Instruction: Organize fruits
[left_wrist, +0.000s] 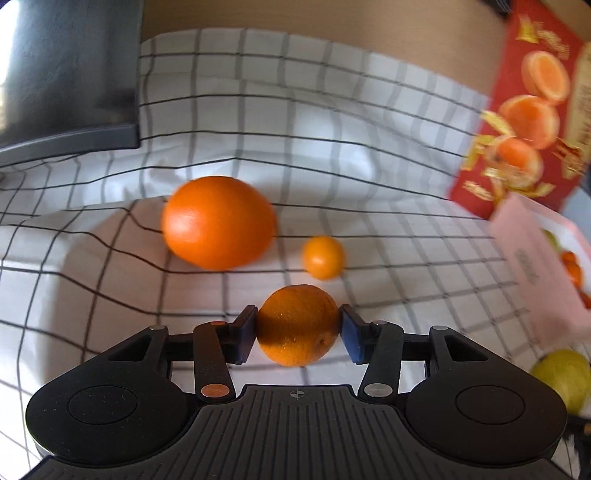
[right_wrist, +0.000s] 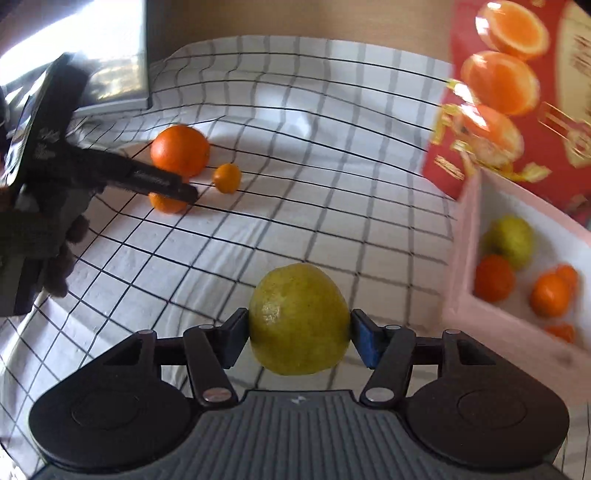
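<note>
The right gripper (right_wrist: 300, 328) has its jaws pressed on either side of a yellow-green fruit (right_wrist: 299, 319) (a lemon or a guava, hard to say), carried clear of the checked cloth (right_wrist: 314, 155), presumably bound for the pink box (right_wrist: 465, 266) just to its right, where a similar green fruit (right_wrist: 511, 240) and several small oranges already lie. The left gripper (left_wrist: 298, 332) has its jaws round a mandarin (left_wrist: 298, 325) that sits on the cloth; the pads look to touch its sides, though whether they grip firmly I cannot tell. Beyond it wait a tiny orange (left_wrist: 323, 257) and a large orange (left_wrist: 218, 222), not yet sorted. Farthest stands a red carton (left_wrist: 528, 110).
</note>
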